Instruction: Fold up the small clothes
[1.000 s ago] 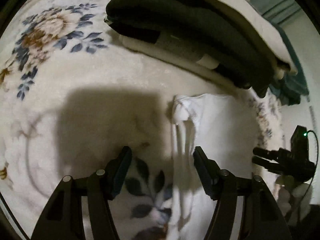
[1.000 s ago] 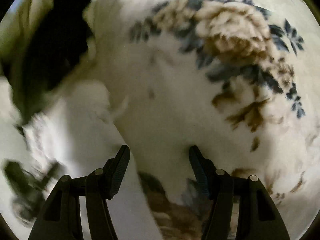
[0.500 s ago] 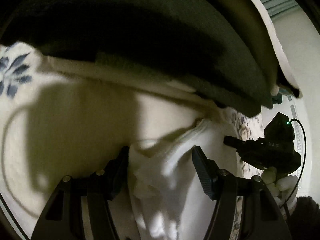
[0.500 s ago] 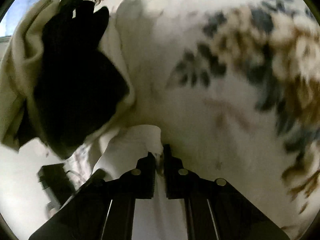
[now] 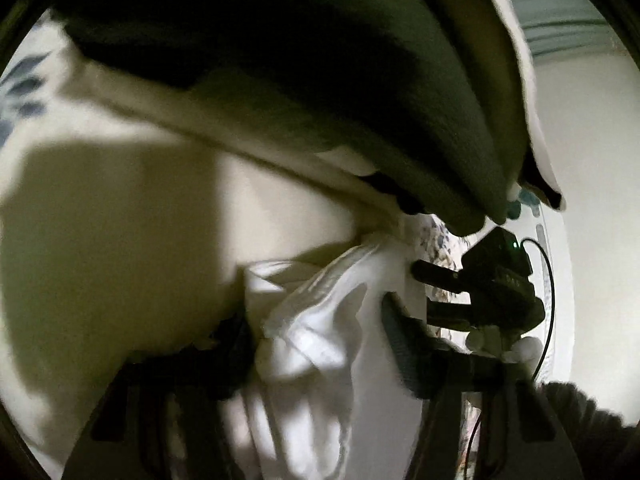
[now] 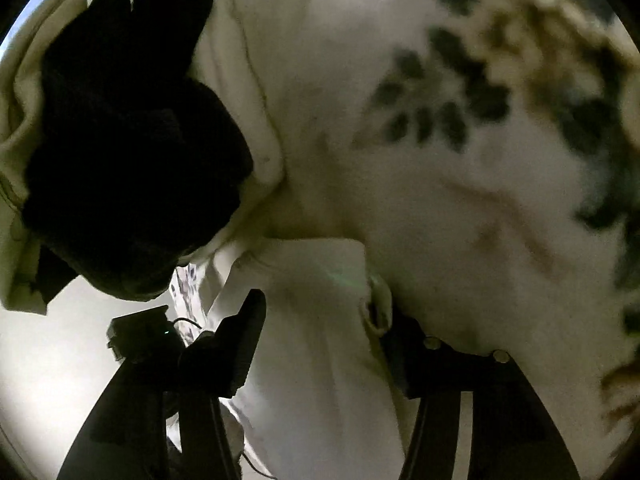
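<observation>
A small white garment (image 5: 320, 320) lies bunched on the floral blanket, just below a pile of clothes. My left gripper (image 5: 320, 344) is open, its fingers on either side of the bunched cloth. My right gripper (image 6: 320, 328) is open with the same white garment (image 6: 312, 280) lying between its fingers; the garment's corner rests against the right finger. The right gripper also shows in the left wrist view (image 5: 440, 292), at the garment's right edge.
A pile of folded clothes, dark green (image 5: 320, 80) on cream, lies close ahead of both grippers; it is the dark mass (image 6: 120, 140) in the right wrist view. The cream blanket with blue and brown flowers (image 6: 500, 120) spreads to the right.
My right gripper, shut on the garment's corner half a second ago, has opened. My left gripper has stayed open over the cloth and edged a little closer to the clothes pile.
</observation>
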